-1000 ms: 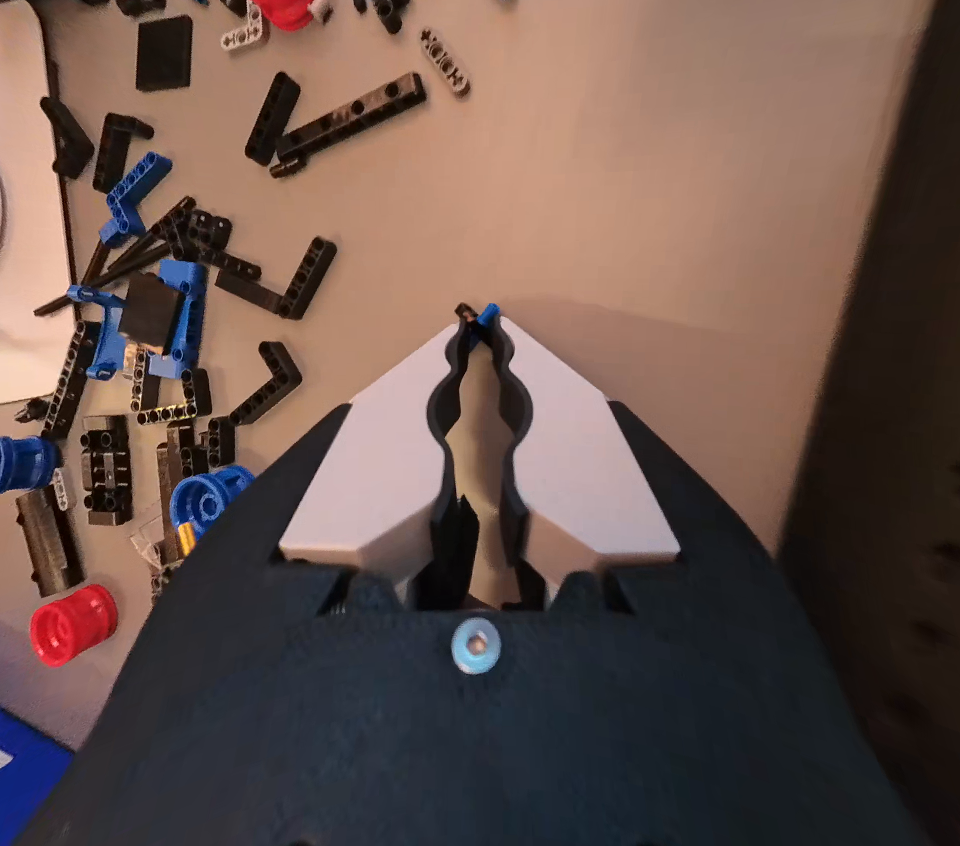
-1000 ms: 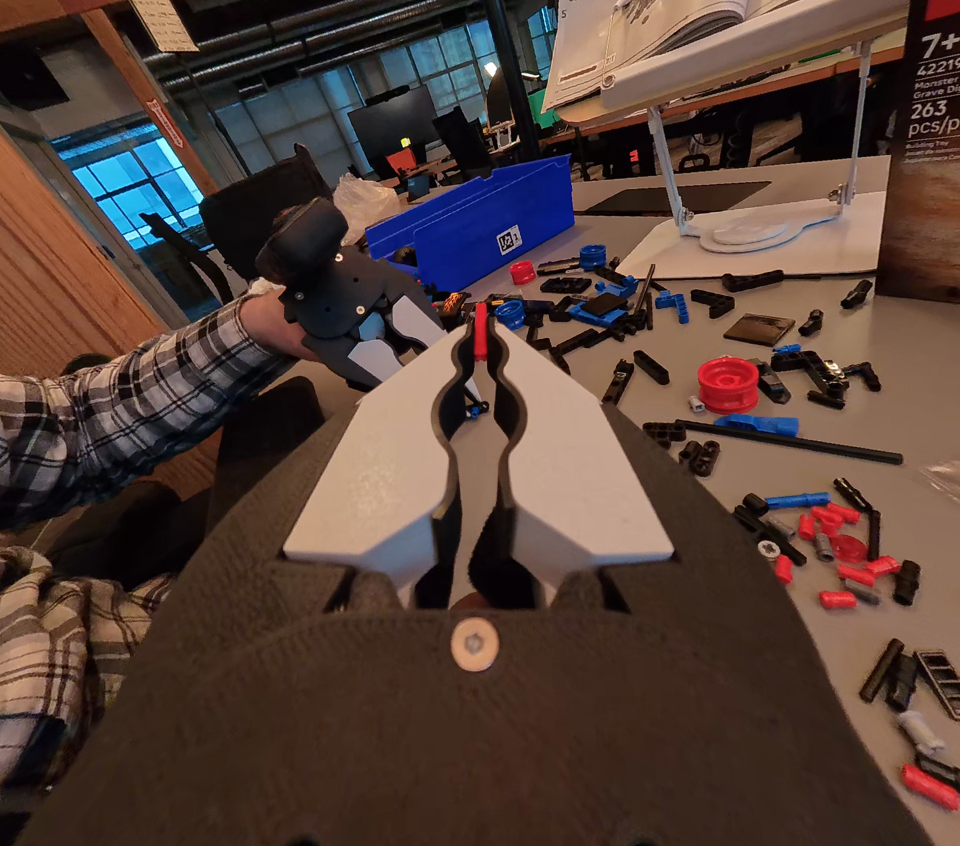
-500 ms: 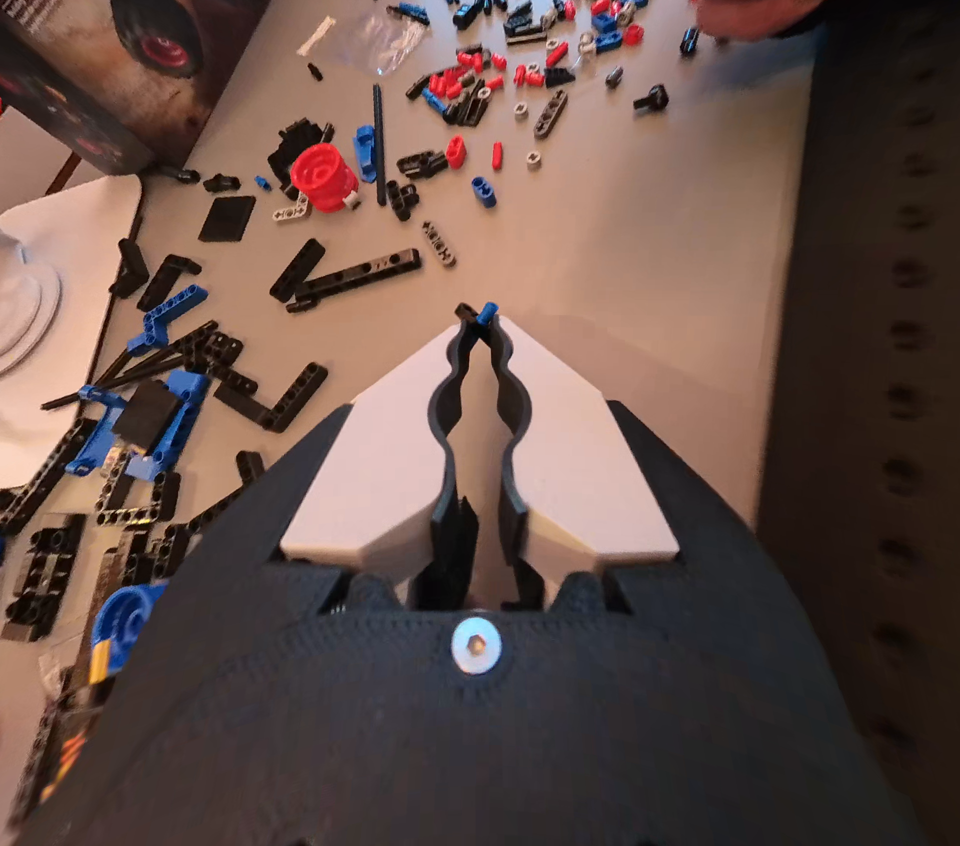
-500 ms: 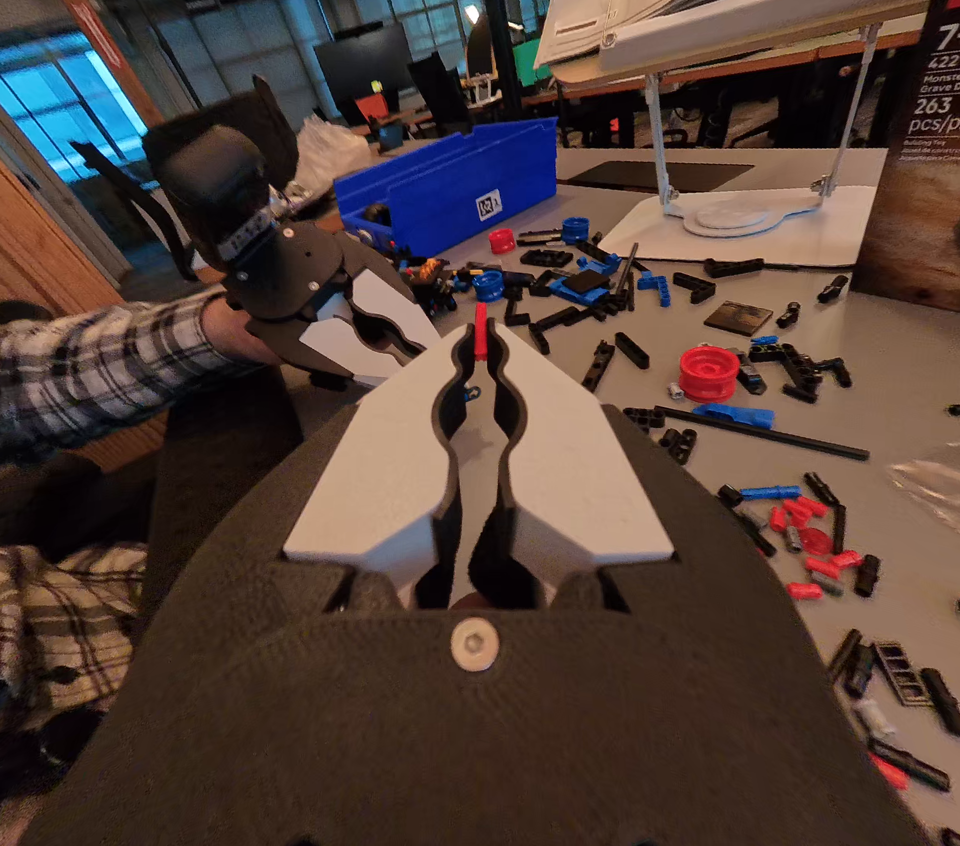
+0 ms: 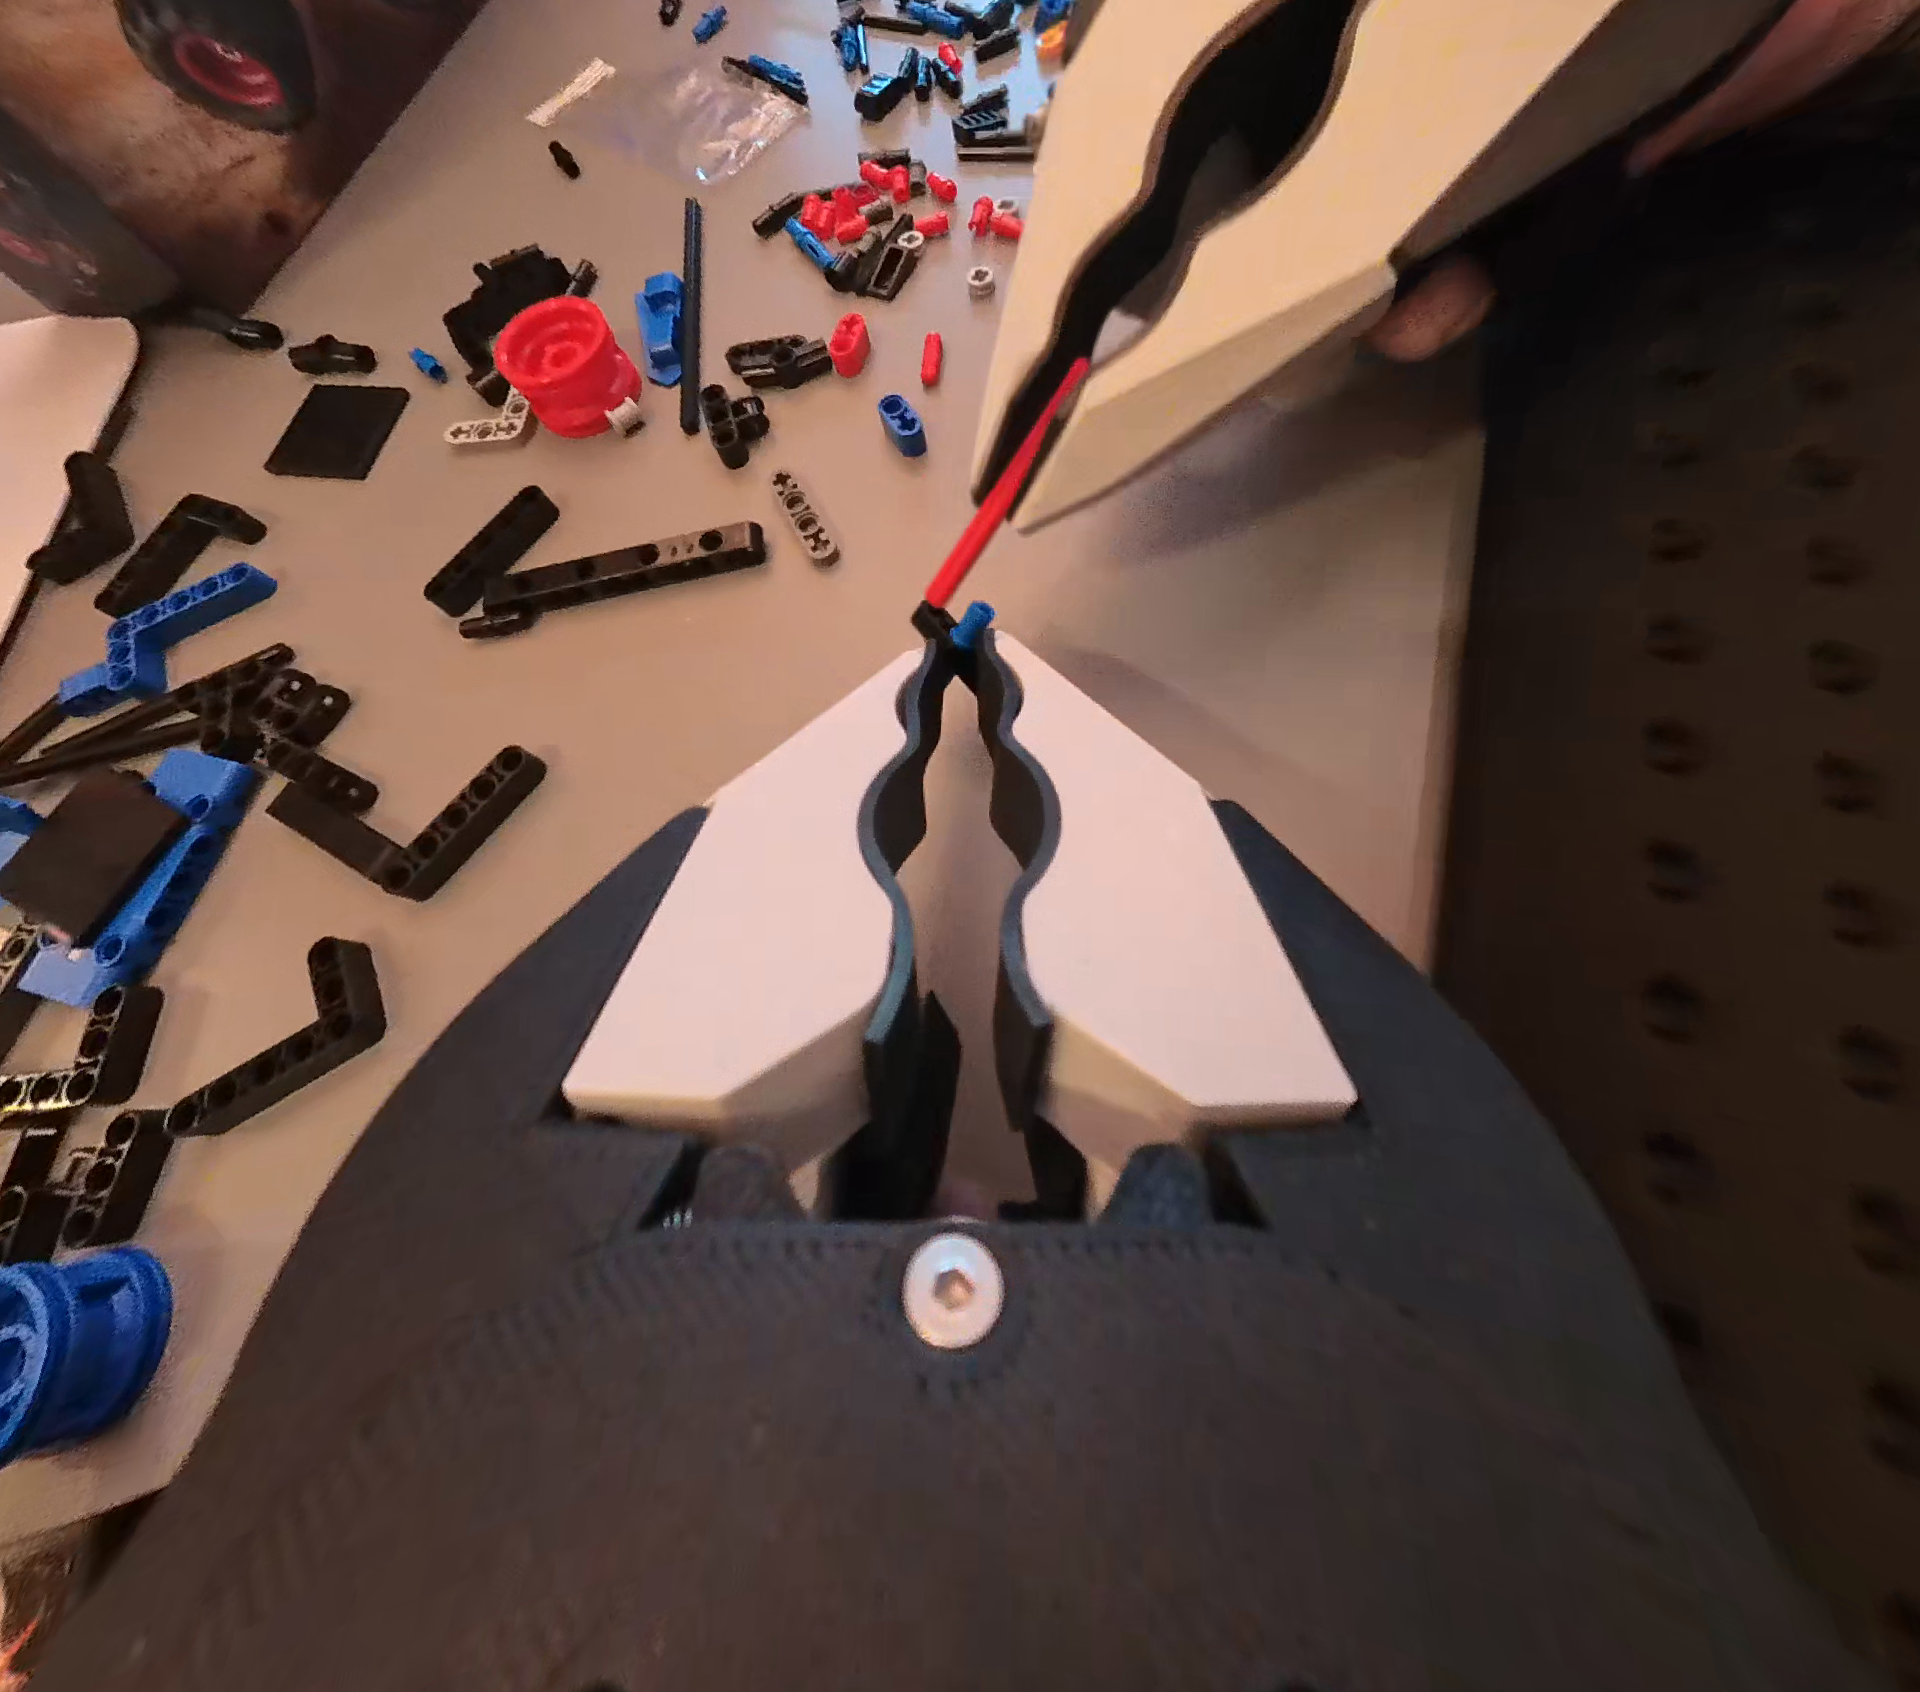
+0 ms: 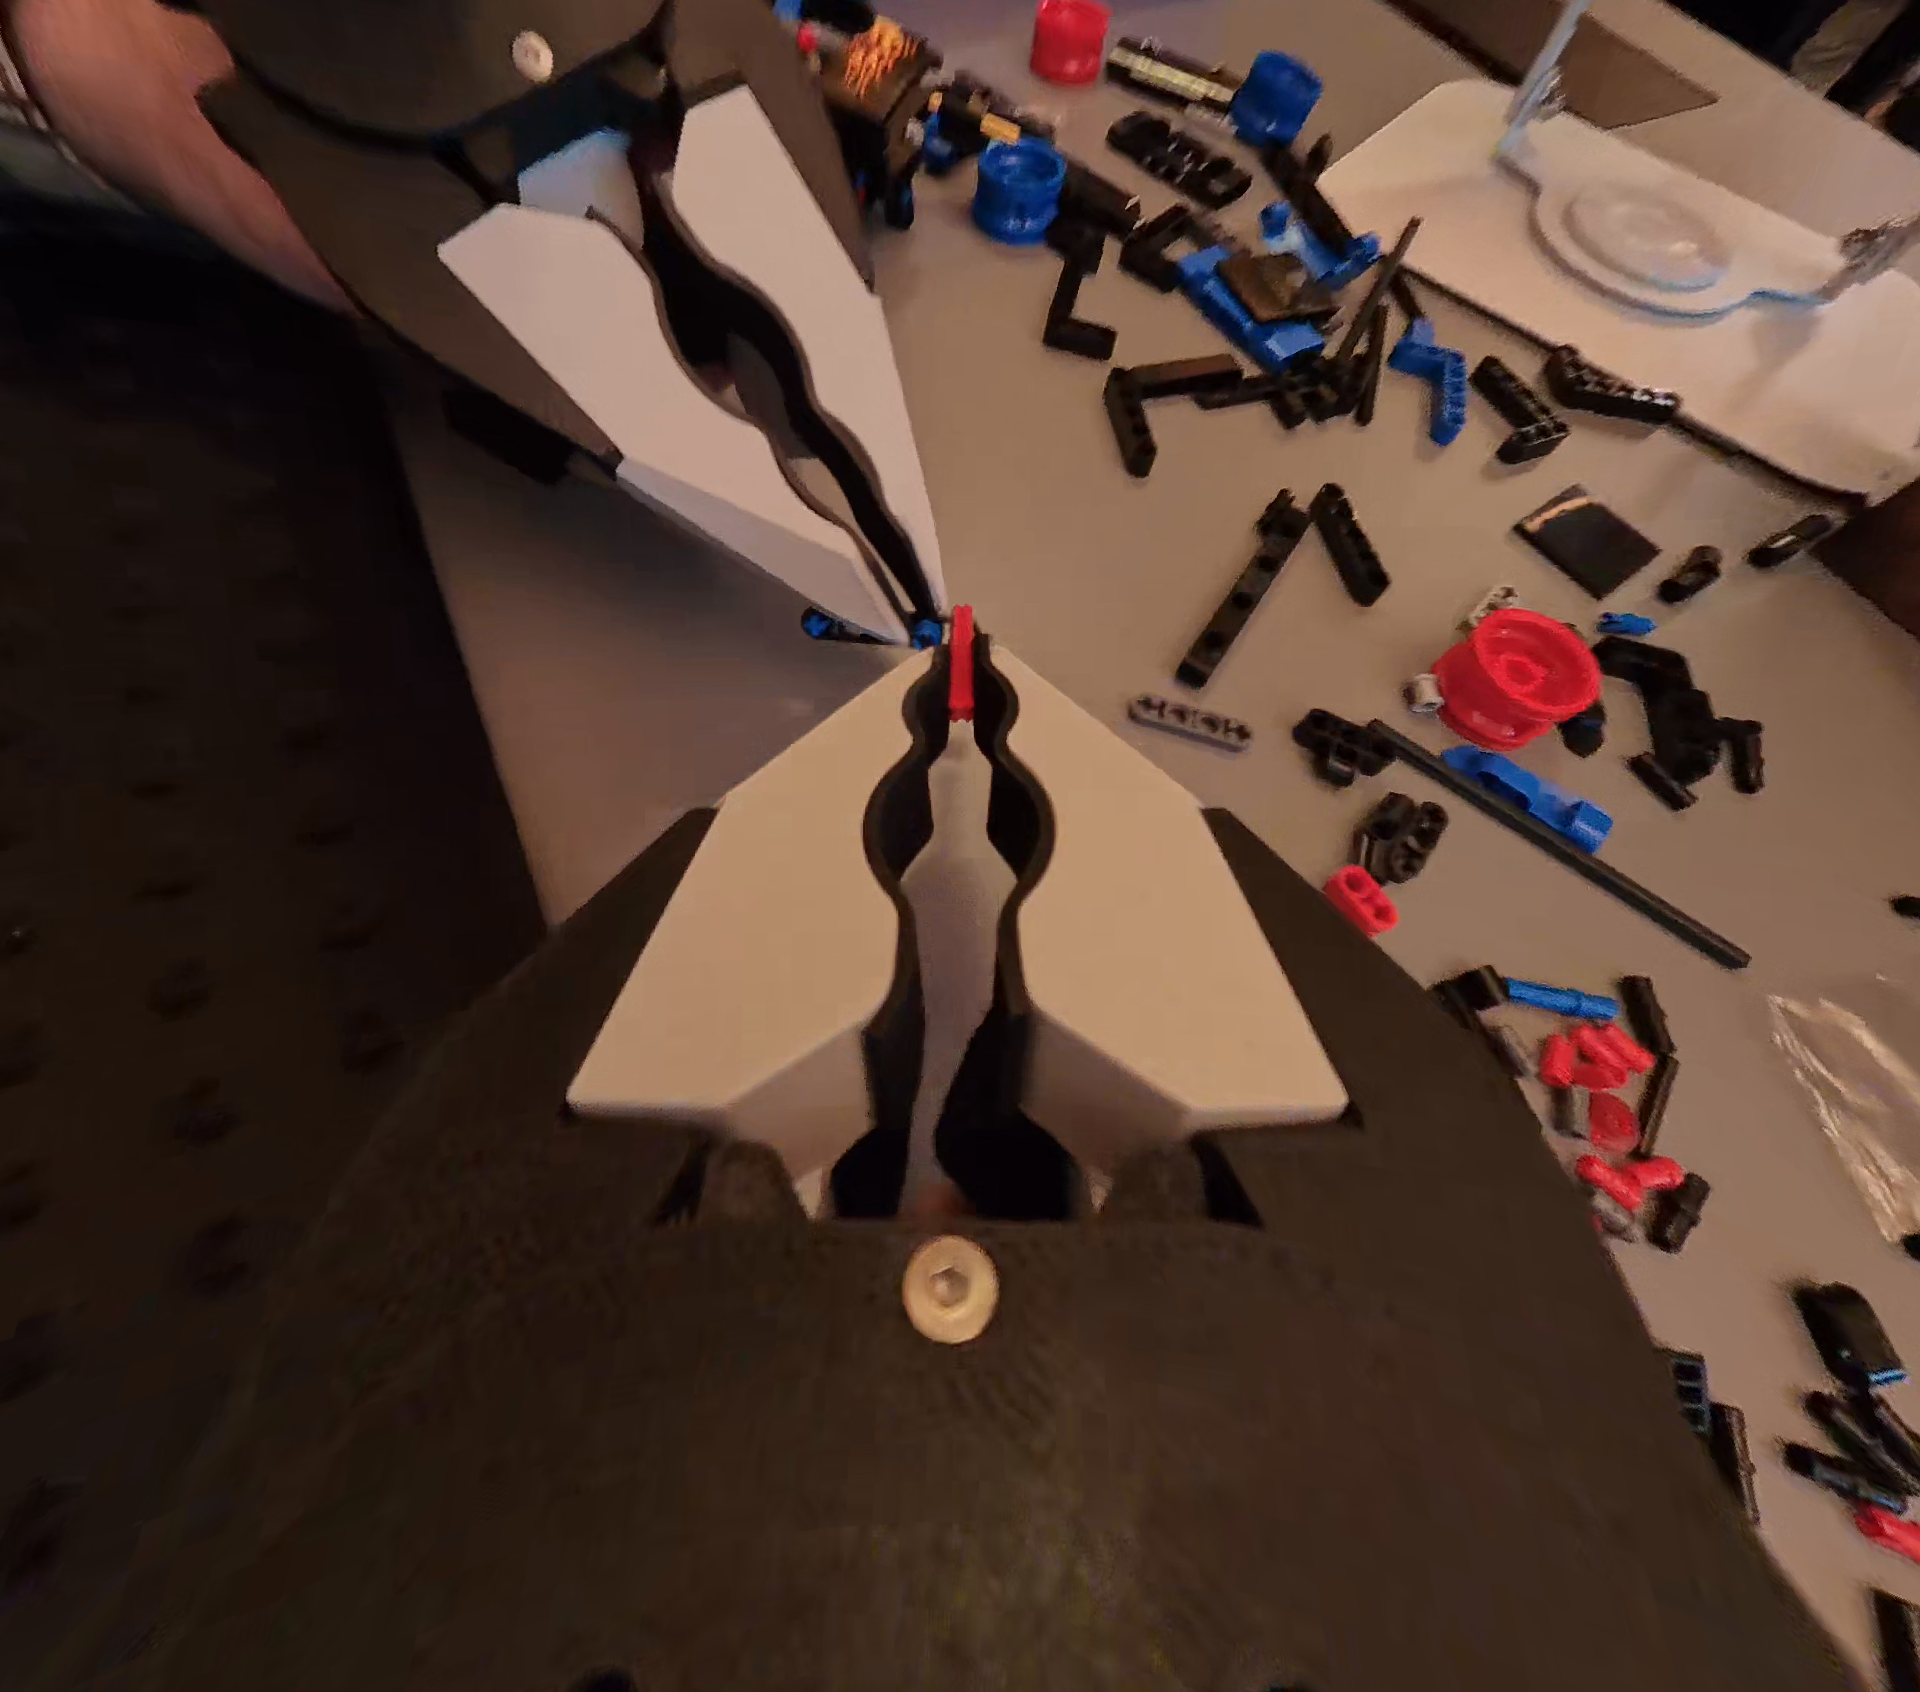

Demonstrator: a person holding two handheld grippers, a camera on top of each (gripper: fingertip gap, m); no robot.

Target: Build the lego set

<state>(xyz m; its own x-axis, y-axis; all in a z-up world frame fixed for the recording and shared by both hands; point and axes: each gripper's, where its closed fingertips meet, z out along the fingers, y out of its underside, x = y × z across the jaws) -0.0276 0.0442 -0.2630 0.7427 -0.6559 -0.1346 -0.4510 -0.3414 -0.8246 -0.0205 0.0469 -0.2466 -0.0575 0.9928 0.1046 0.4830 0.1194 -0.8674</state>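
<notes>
We see the left gripper (image 5: 954,640) clamped on a small black connector with a blue pin (image 5: 971,624) at its tips. Meeting it from the upper right, the right gripper (image 5: 1013,489) pinches a thin red axle (image 5: 987,520), its end touching that connector. Left of both grippers lie one red wheel hub (image 5: 561,364) and a printed box (image 5: 208,1); we leave its lettering unread.
</notes>
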